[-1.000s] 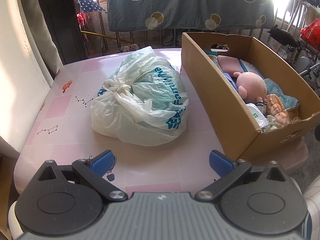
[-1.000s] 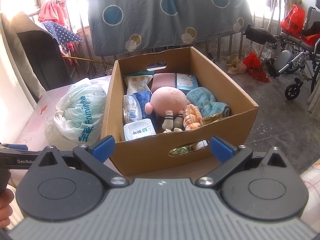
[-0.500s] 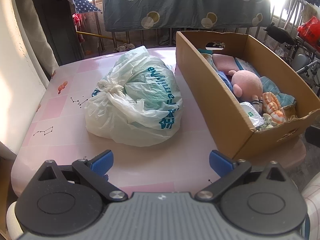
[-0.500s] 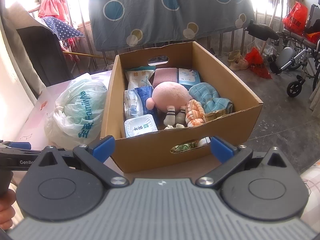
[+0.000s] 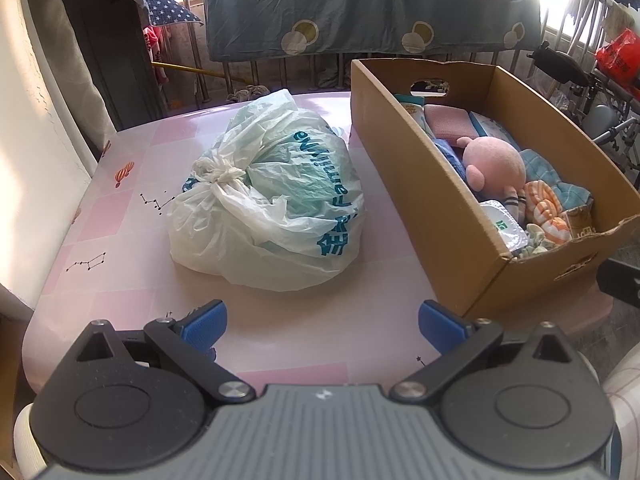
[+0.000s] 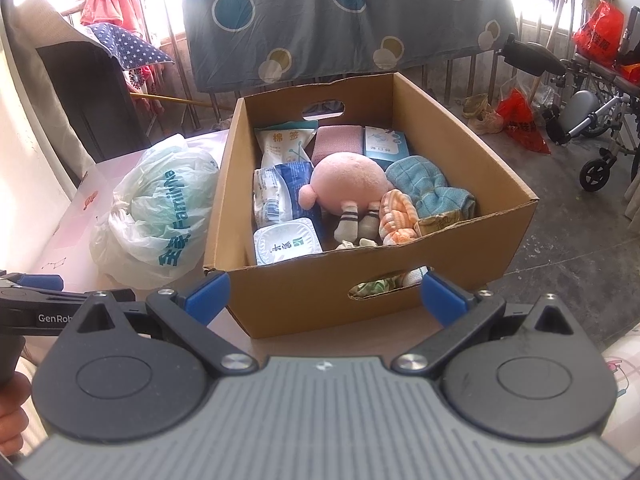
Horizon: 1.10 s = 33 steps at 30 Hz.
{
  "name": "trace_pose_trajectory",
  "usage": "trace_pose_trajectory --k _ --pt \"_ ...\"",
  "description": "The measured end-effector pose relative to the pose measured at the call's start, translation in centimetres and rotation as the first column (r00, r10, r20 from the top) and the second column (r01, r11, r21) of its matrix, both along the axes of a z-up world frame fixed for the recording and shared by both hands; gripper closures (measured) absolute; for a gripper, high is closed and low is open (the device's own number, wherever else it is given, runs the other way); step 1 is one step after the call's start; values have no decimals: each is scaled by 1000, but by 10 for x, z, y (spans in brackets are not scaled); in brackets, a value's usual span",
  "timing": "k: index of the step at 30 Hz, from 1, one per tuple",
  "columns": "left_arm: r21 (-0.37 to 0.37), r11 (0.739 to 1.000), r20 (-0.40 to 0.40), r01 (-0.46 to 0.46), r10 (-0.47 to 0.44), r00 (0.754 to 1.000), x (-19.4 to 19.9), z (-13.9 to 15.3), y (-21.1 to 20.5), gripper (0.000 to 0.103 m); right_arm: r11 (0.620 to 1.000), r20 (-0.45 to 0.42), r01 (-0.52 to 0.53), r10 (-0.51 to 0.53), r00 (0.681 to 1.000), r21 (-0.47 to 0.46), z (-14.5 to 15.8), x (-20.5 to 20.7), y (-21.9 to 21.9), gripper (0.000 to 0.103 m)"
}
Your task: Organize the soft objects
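Where the left wrist view looks: left hand-held gripper (image 5: 322, 320) spread wide, empty, short of a knotted white plastic bag (image 5: 268, 200) lying on the pink patterned tabletop (image 5: 120, 216), just left of the open brown cardboard box (image 5: 432, 208).

Right wrist view: right hand-held gripper (image 6: 323, 294) wide, empty, before the box. Inside: round pink plush toy (image 6: 348, 180), blue knitted cloth (image 6: 424, 188), packets. Soft goods lie boxed; the bag sits outside, which fits either finished or pending. Blue dotted sheet (image 6: 340, 20) hangs behind; concrete floor (image 6: 568, 240) right.

A pale pink checked tabletop (image 5: 132, 208) with small constellation prints carries a translucent white plastic bag (image 5: 268, 204) lettered in teal and a plain brown cardboard box (image 6: 320, 280). Inside lie a round pink plush toy (image 6: 348, 178) and a blue knitted cloth (image 6: 424, 188).
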<state>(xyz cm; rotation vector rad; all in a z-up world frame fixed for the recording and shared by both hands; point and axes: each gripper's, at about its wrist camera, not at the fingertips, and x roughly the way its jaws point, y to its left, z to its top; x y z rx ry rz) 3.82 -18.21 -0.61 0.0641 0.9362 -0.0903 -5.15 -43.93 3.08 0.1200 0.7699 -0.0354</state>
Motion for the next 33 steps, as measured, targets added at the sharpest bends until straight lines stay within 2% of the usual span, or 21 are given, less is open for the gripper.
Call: trace_pose_trajectory --k 33 --pt "-17 1000 -17 18 -19 1000 0 0 -6 1 1000 -4 6 -6 1000 7 -2 2 2 1"
